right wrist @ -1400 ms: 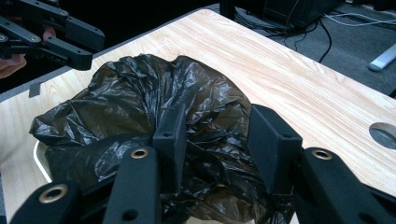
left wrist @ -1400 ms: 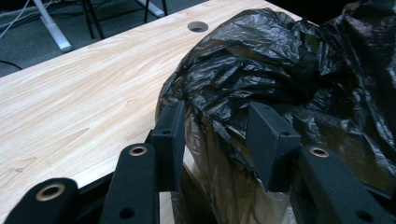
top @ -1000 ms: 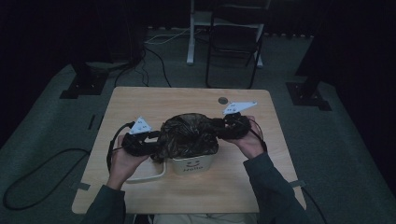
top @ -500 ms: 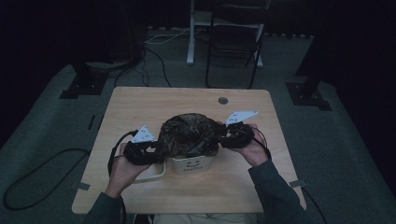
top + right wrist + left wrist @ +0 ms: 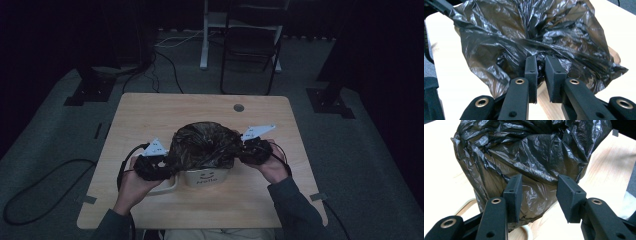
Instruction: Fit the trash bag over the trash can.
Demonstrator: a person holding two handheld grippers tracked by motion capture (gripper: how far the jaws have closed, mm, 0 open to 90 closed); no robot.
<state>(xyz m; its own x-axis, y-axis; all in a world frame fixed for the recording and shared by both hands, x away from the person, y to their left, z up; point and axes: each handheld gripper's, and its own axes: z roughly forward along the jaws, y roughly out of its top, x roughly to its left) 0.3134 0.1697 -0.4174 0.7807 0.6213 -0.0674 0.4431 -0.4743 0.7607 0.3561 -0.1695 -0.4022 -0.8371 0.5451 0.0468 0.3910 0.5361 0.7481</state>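
Fitting a black bin bag [image 5: 205, 145] over a small white bin [image 5: 206, 176] at table [image 5: 150, 110] centre; the bag drapes the bin's top and upper sides, and its white wall with printed face shows below the film at 6 o'clock.

Key relation: the bag sits between the two tools. In the high view the left hand-held gripper [image 5: 159, 167] is at the bag's 8 o'clock, the right hand-held gripper [image 5: 246, 151] at its 3 o'clock, roughly opposite across the rim, both touching or just beside the plastic. Neither is clearly nearer.

Left hand-held gripper [image 5: 537, 191]: jaws spread wide, bag film lying between and behind them at 12 o'clock. Pads not seen pressing the plastic, so released.

Right hand-held gripper [image 5: 540, 68]: jaws have just been closing, now almost together, with a gathered fold of the bag [image 5: 531, 42] pinched between the pads; clenched on the film.

Judgement: the right side has its hold, so the next pull would run outward and down over the rim at 3 o'clock. The left would have to close on the hem at its own 12 o'clock first, or the bag may slide toward the right.

A white loop [image 5: 466, 203] lies on the table below the bin's left side; what it is I cannot tell.
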